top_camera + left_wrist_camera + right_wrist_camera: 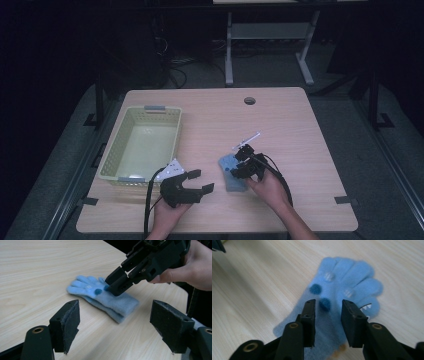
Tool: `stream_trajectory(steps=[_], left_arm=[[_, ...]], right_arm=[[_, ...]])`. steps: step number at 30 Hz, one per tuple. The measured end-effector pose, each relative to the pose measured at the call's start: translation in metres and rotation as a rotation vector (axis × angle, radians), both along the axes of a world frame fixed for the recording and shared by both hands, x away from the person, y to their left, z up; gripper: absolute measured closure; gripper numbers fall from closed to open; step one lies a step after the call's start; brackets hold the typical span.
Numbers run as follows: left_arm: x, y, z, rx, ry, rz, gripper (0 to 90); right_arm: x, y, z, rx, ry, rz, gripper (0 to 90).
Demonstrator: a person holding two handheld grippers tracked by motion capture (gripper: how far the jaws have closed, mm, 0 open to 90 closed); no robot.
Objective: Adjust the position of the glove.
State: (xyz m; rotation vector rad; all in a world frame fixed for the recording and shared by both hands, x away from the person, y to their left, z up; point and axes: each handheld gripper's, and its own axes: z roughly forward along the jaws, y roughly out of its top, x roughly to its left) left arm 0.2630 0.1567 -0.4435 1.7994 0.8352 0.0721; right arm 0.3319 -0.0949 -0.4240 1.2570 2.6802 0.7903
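Note:
A light blue knitted glove with dark blue dots lies flat on the wooden table, near the front edge. My right gripper points down at it. In the right gripper view its jaws stand a little apart just over the glove, one dark dot between them, and the pads do not press on the fabric. My left gripper is held to the left of the glove, open wide and holding nothing. The left gripper view looks across at the glove, with the right gripper tipped onto its middle.
A pale green plastic basket stands at the table's left side, close behind my left hand. A round cable hole sits near the table's far edge. Bare wood stretches to the right of the glove and behind it.

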Motion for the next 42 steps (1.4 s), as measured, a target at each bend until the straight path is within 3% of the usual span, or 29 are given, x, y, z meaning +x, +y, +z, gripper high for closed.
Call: stream_trajectory(steps=[5,9,14,16,22,28,34,37,42], left_arm=[[0.001,-0.002,-0.002,-0.014,0.041,0.009,23.7],[0.001,-0.005,-0.003,-0.02,0.053,0.01,24.3],[0.007,-0.016,-0.006,-0.017,0.116,0.014,25.9],[0.009,-0.019,-0.008,-0.02,0.136,0.012,26.8],[0.019,-0.032,-0.007,0.003,0.195,0.022,29.1],[0.031,-0.043,-0.011,-0.001,0.281,0.051,29.0],[0.038,-0.048,-0.018,-0.004,0.328,0.074,29.8],[0.041,-0.05,-0.022,0.001,0.347,0.068,30.7],[0.046,-0.053,-0.029,-0.005,0.39,0.071,34.1]], right_arm=[[-0.003,-0.018,0.006,0.078,-0.018,-0.052,61.3],[-0.006,-0.033,0.004,0.125,-0.025,-0.087,51.9],[-0.01,-0.048,0.0,0.175,0.002,-0.111,42.8],[-0.011,-0.054,-0.003,0.215,0.015,-0.123,41.8],[-0.015,-0.061,-0.006,0.272,0.035,-0.15,38.1],[-0.018,-0.066,-0.013,0.337,0.052,-0.175,38.1],[-0.018,-0.068,-0.024,0.373,0.078,-0.198,38.2],[-0.017,-0.066,-0.027,0.352,0.076,-0.202,40.2],[-0.016,-0.066,-0.033,0.387,0.094,-0.222,42.5]])
